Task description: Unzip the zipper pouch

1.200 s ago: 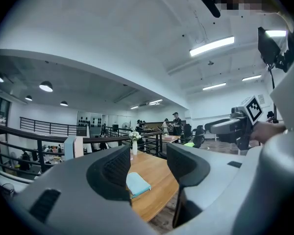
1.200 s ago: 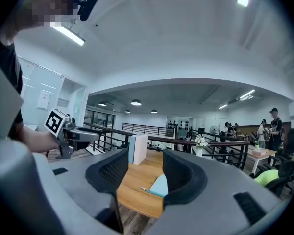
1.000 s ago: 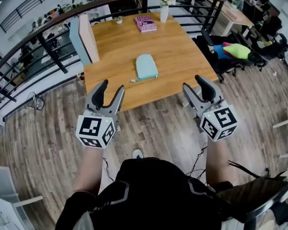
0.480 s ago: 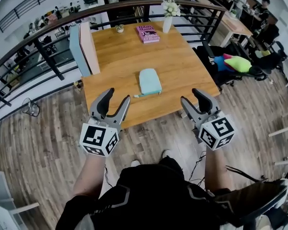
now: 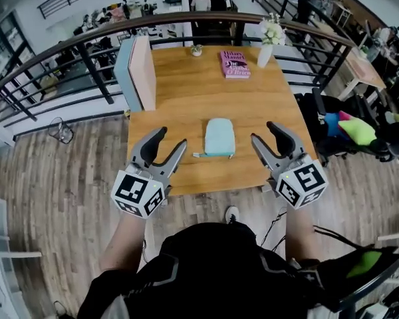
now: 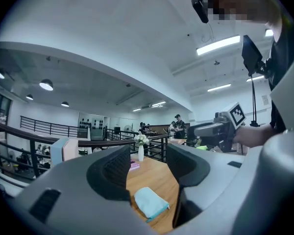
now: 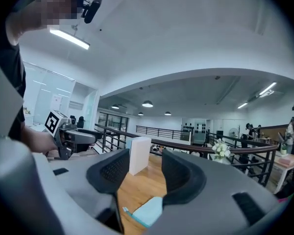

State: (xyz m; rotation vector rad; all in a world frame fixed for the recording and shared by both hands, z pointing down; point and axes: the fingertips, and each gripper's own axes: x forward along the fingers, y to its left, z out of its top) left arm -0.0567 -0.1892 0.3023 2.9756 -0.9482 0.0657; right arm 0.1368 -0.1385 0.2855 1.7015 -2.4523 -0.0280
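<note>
A pale teal zipper pouch (image 5: 219,138) lies flat on the wooden table (image 5: 186,105), close to the table's near edge. Its darker teal zipper runs along the near side, and the tail sticks out to the left. My left gripper (image 5: 171,139) hovers open over the near edge, left of the pouch and clear of it. My right gripper (image 5: 266,133) is open to the right of the pouch. The pouch (image 6: 151,203) appears low between the jaws in the left gripper view, and the pouch (image 7: 147,212) likewise in the right gripper view. Neither gripper holds anything.
A tall blue-and-white box (image 5: 138,72) stands at the table's left edge. At the far side are a pink book (image 5: 235,64), a white vase with flowers (image 5: 267,45) and a small plant (image 5: 197,50). A black railing (image 5: 86,35) runs behind. A chair with bright cushions (image 5: 356,128) is on the right.
The person has stepped up to the table. Both open grippers, which were over the floor, now reach the table's near edge on either side of the pouch.
</note>
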